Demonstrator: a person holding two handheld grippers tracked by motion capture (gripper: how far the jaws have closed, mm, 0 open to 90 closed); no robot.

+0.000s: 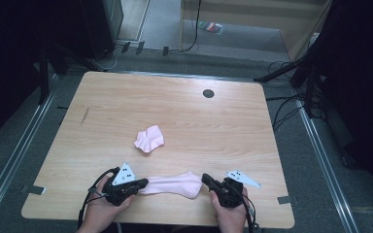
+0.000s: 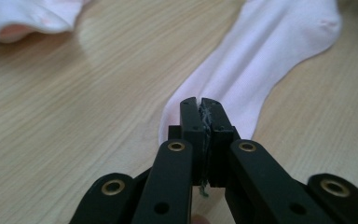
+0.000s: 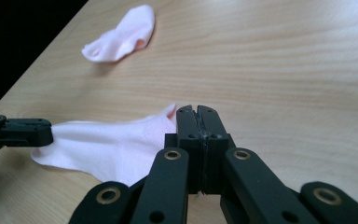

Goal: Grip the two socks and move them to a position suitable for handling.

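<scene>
A flat pink sock (image 1: 172, 184) lies near the table's front edge, between my two grippers. My left gripper (image 1: 144, 183) is at the sock's left end; in the left gripper view its jaws (image 2: 200, 100) are closed with pale fabric pinched between the pads, and the sock (image 2: 261, 60) stretches away beyond them. My right gripper (image 1: 205, 177) is shut at the sock's right end, its tips (image 3: 198, 109) beside the sock (image 3: 102, 144) with nothing seen between them. A second, crumpled pink sock (image 1: 149, 139) lies mid-table, apart from both.
The wooden table (image 1: 175, 107) has a round dark cable hole (image 1: 208, 93) near its far edge and a small dark mark (image 1: 85, 115) at the left. Cables run over the floor to the right (image 1: 281, 104) and behind the table.
</scene>
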